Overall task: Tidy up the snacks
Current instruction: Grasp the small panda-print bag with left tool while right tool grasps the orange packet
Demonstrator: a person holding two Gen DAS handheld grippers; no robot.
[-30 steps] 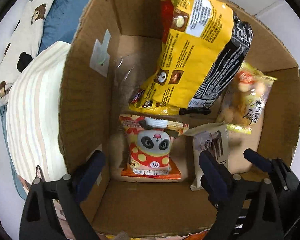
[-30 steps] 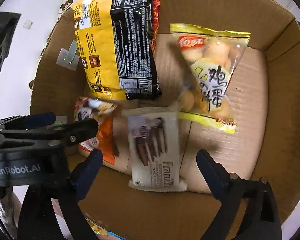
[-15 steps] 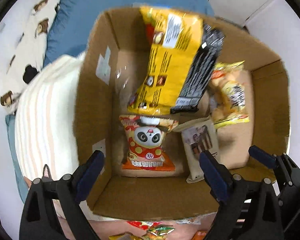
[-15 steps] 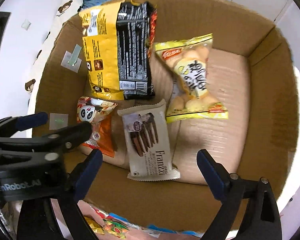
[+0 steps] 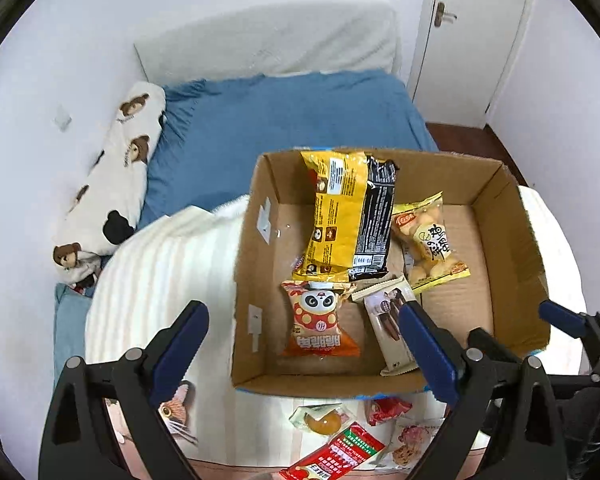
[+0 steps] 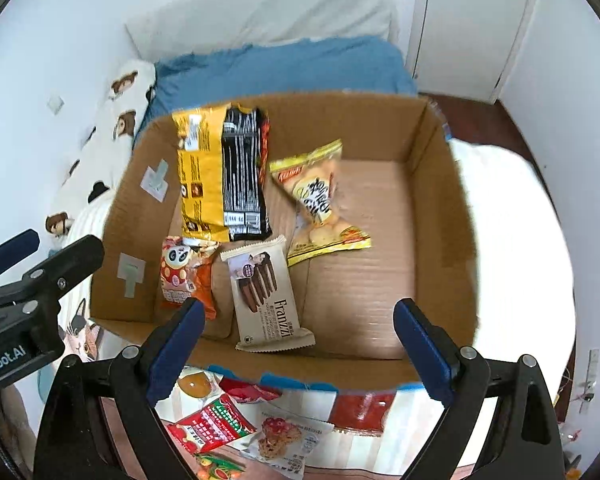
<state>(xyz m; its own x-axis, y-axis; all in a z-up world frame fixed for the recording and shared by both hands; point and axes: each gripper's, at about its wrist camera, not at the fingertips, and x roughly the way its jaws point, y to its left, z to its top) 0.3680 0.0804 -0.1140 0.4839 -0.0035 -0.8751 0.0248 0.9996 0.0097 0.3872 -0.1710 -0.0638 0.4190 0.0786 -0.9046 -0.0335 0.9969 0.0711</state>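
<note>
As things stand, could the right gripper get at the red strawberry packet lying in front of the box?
Probably yes. The right gripper is open and empty, and the red strawberry packet lies uncovered on the bedding just outside the cardboard box, below the gripper's left finger. Nothing sits on top of it.

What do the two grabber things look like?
Each gripper, left gripper and right gripper, is a black plastic frame with silver screws and two long fingers tipped with blue pads. White "nRobot.AI" lettering marks the left one's body.

Blue bedsheet (image 5: 284, 120), bear-print pillow (image 5: 112, 176), white door (image 5: 472, 40).
</note>
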